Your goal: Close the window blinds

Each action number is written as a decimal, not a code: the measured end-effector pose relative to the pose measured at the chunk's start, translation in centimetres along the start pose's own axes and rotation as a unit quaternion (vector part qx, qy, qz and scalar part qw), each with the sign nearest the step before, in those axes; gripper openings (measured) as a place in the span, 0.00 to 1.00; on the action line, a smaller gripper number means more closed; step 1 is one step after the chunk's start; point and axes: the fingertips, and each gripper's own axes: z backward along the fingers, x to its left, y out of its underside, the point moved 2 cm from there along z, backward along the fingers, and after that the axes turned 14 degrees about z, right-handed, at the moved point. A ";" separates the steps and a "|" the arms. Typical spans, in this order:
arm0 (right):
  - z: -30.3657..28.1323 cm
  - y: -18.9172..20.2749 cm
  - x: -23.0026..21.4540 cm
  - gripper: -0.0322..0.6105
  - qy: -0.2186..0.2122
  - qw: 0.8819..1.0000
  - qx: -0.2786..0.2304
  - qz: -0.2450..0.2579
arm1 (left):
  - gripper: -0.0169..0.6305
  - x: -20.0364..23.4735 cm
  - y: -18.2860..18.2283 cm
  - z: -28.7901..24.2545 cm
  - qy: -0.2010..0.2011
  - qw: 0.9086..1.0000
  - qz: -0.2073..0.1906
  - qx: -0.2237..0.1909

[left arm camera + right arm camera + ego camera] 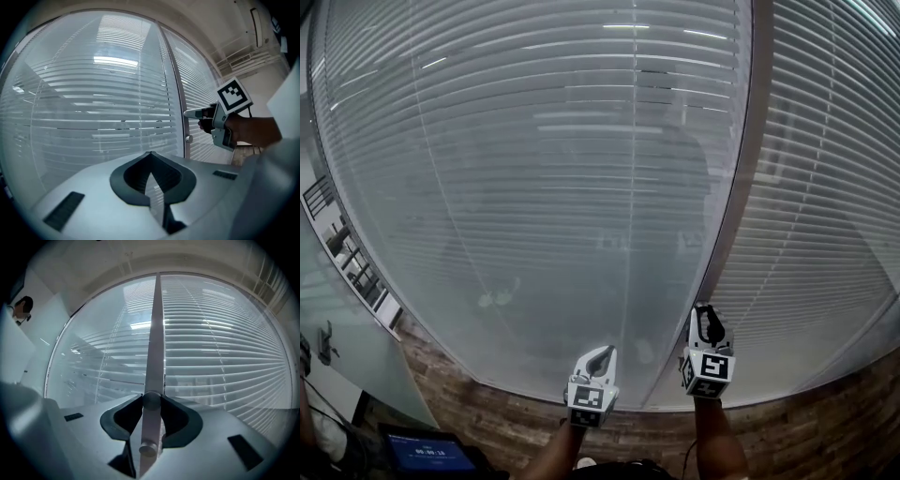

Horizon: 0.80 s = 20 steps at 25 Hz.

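White slatted blinds hang behind glass panes, with a brown upright frame between two panes. My right gripper reaches level to that frame, its jaws shut on a small round knob; a second knob sits just below on the same frame. In the left gripper view, the right gripper touches the frame above the lower knob. My left gripper hangs to the left in front of the glass, its jaw tips together with nothing between them.
A brick-patterned ledge runs under the window. A lit tablet screen sits at the lower left beside a frosted glass partition. A second blind fills the pane at the right. An air conditioner hangs on the ceiling.
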 end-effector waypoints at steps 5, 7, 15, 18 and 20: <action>-0.3 -0.4 0.5 0.25 -0.001 0.993 0.006 0.117 | 0.01 -0.1 -0.2 -0.2 0.000 1.000 -0.008 0.000; -0.1 -0.6 0.8 0.25 -0.009 0.983 0.017 0.183 | 0.01 -0.2 -0.3 -0.2 0.000 1.000 -0.012 0.000; -0.2 -0.3 1.5 0.25 -0.026 0.876 0.041 0.479 | 0.01 -0.2 -0.5 -0.7 0.006 1.000 -0.012 -0.002; -0.3 0.0 1.6 0.25 -0.025 0.838 0.046 0.543 | 0.02 -0.3 -0.8 -0.8 0.009 1.000 -0.014 -0.005; -0.2 0.1 1.6 0.25 -0.027 0.829 0.044 0.557 | 0.01 -0.3 -0.8 -0.8 0.009 1.000 -0.014 -0.005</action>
